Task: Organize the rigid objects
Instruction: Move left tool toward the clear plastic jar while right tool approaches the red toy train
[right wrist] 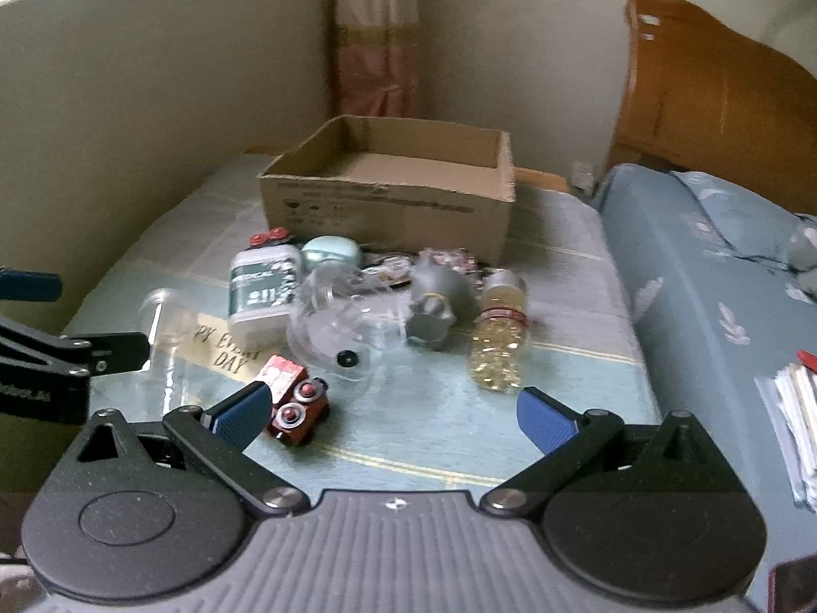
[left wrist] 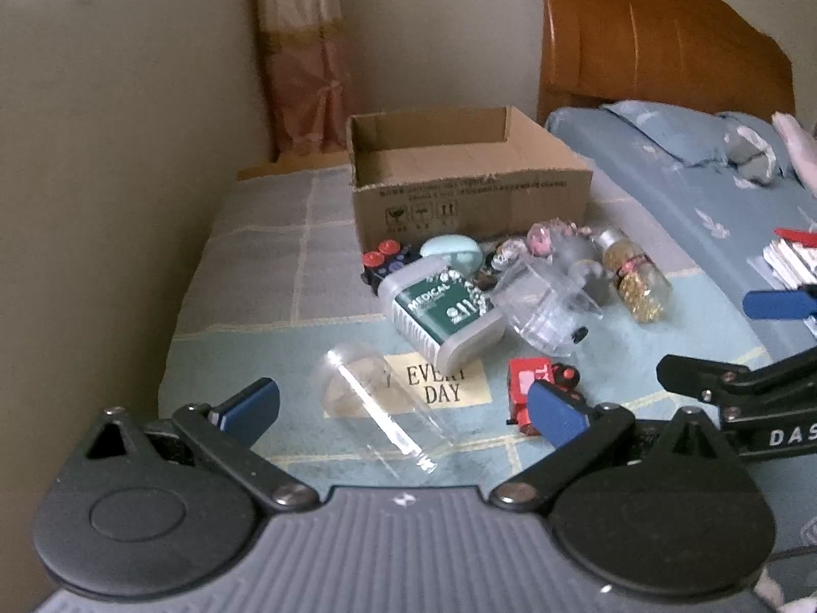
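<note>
An open cardboard box [left wrist: 459,194] [right wrist: 388,204] stands at the back of a cloth-covered surface. In front of it lie a green and grey medical case [left wrist: 441,306] [right wrist: 260,296], a clear plastic container [left wrist: 546,306] [right wrist: 337,327], a clear tube [left wrist: 378,403] [right wrist: 163,337], a red toy train [left wrist: 531,393] [right wrist: 293,398], a bottle of gold beads [left wrist: 635,276] [right wrist: 498,347] and a grey figure [right wrist: 436,301]. My left gripper [left wrist: 403,408] is open over the clear tube. My right gripper [right wrist: 393,414] is open just right of the red train.
A bed with a blue cover [left wrist: 715,194] [right wrist: 715,281] and wooden headboard [left wrist: 658,36] lies to the right. A wall [left wrist: 127,153] borders the left side. A mint oval case [left wrist: 452,250] and red-capped items [left wrist: 380,255] lie by the box. Papers [right wrist: 796,408] lie on the bed.
</note>
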Action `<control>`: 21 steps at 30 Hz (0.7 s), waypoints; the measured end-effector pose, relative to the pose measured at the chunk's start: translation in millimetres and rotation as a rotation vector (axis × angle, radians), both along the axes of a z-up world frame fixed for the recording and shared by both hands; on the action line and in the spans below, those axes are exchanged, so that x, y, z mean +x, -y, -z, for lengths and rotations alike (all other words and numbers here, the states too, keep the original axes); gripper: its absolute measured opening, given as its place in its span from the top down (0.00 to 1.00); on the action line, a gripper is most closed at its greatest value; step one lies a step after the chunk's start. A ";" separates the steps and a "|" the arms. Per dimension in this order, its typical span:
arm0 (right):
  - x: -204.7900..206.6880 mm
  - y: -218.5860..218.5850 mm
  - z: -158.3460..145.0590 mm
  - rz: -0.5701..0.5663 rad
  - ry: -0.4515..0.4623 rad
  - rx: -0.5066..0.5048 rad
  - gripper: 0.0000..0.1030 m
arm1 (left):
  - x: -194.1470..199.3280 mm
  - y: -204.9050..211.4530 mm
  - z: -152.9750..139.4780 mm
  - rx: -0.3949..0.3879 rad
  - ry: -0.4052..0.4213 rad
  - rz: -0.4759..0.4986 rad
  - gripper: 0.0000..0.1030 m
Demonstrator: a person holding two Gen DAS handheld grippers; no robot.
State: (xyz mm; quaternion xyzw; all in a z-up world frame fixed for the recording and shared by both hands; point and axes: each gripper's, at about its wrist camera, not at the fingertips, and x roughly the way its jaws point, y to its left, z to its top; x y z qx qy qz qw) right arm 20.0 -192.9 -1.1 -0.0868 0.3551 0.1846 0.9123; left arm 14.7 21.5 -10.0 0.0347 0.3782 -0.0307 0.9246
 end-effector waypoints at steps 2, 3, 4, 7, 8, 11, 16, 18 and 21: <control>1.5 -0.6 3.9 -0.033 -0.002 0.000 0.00 | 2.0 -2.5 5.3 -0.002 -0.008 0.024 0.01; 2.1 -0.8 6.3 -0.046 -0.002 -0.001 0.00 | 2.6 -3.6 7.9 -0.005 -0.014 0.037 0.01; 2.9 -0.6 8.9 -0.060 -0.005 -0.001 0.00 | 2.9 -4.9 10.4 -0.008 -0.020 0.053 0.01; 4.5 -1.1 16.6 -0.102 -0.011 -0.002 0.00 | 2.2 -7.9 17.4 -0.010 -0.021 0.093 0.01; 5.3 -1.1 19.2 -0.115 -0.017 0.000 0.00 | 1.9 -9.1 19.5 -0.011 -0.020 0.108 0.01; 8.4 -0.9 29.6 -0.147 -0.043 0.006 0.00 | 2.2 -12.9 26.4 -0.017 -0.021 0.152 0.01; 12.0 -6.2 48.7 -0.196 -0.081 -0.028 0.00 | 3.7 -21.8 39.9 -0.015 -0.047 0.209 0.01; 14.4 -8.8 54.3 -0.213 -0.094 -0.038 0.00 | 5.3 -25.5 45.5 -0.009 -0.059 0.220 0.01; 20.0 -14.5 61.3 -0.234 -0.121 -0.037 0.00 | 9.3 -31.2 54.6 0.000 -0.079 0.231 0.01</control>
